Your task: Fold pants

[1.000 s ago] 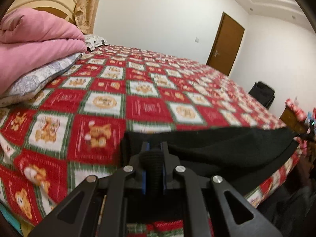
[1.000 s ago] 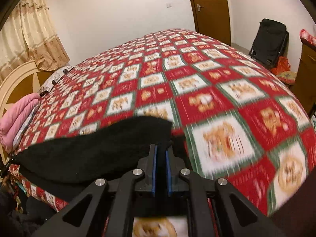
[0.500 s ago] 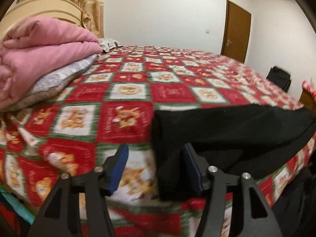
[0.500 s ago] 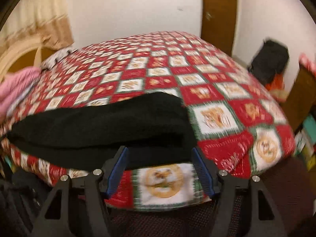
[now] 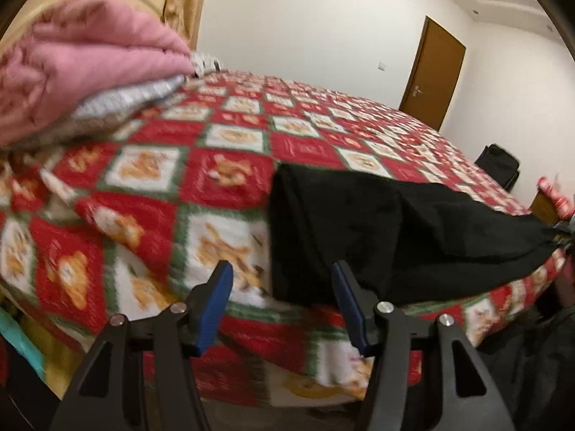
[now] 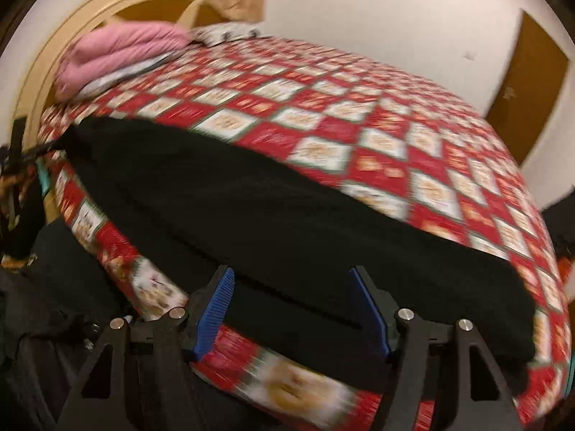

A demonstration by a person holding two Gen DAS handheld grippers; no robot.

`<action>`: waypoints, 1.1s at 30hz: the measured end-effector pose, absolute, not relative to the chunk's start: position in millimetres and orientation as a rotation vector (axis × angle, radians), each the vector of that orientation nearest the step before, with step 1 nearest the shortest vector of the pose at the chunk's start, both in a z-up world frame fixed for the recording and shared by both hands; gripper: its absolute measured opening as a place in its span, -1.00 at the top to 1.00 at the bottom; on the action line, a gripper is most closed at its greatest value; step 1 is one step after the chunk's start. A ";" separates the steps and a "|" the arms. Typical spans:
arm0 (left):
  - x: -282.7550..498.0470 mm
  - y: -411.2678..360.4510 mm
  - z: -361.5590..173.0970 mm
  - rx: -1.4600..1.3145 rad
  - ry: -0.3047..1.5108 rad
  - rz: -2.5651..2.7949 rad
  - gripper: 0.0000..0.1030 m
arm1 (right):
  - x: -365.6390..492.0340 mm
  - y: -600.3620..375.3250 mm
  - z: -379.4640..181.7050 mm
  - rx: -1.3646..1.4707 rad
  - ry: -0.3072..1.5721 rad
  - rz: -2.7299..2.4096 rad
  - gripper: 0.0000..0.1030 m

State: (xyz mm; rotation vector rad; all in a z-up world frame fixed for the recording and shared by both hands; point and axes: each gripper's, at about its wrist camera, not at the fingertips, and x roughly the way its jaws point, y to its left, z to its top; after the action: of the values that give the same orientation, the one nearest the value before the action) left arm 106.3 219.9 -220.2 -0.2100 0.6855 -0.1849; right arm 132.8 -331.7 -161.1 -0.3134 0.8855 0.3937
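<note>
1. The black pants lie along the near edge of the bed, their long axis running parallel to that edge, left to right across both views.
2. They look folded lengthwise into a flat, dark, layered band, with one squared end toward the pillows and the other end toward the foot of the bed.
3. The left gripper is released, its blue-padded jaws spread wide at the squared end, gripping nothing.
4. The right gripper is likewise spread apart over the pants' near edge, holding nothing.
5. A folded pink blanket rests on a grey pillow at the headboard; a brown door stands beyond.
</note>
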 end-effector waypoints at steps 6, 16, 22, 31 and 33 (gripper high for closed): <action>86.8 230.4 -222.3 -0.321 0.742 -0.263 -0.15 | 130.0 -280.0 -192.3 -0.429 0.903 0.494 -0.31; 107.8 192.9 -216.6 -0.350 0.763 -0.352 -0.15 | 137.5 -265.6 -207.1 -0.527 0.878 0.471 -0.31; 111.4 187.4 -228.9 -0.382 0.820 -0.348 0.14 | 132.8 -245.3 -215.1 -0.626 0.831 0.478 -0.30; 108.2 175.2 -209.7 -0.171 0.782 -0.249 0.84 | 143.4 -229.2 -224.7 -0.643 0.842 0.484 0.22; 109.1 176.8 -203.8 -0.131 0.773 -0.214 0.86 | 145.4 -228.8 -223.7 -0.635 0.854 0.491 0.36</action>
State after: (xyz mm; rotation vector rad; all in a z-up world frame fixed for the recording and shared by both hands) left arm 109.1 176.8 -203.8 -0.1311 0.7731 -0.2139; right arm 145.4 -228.8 -223.7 -0.6350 0.8537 0.4905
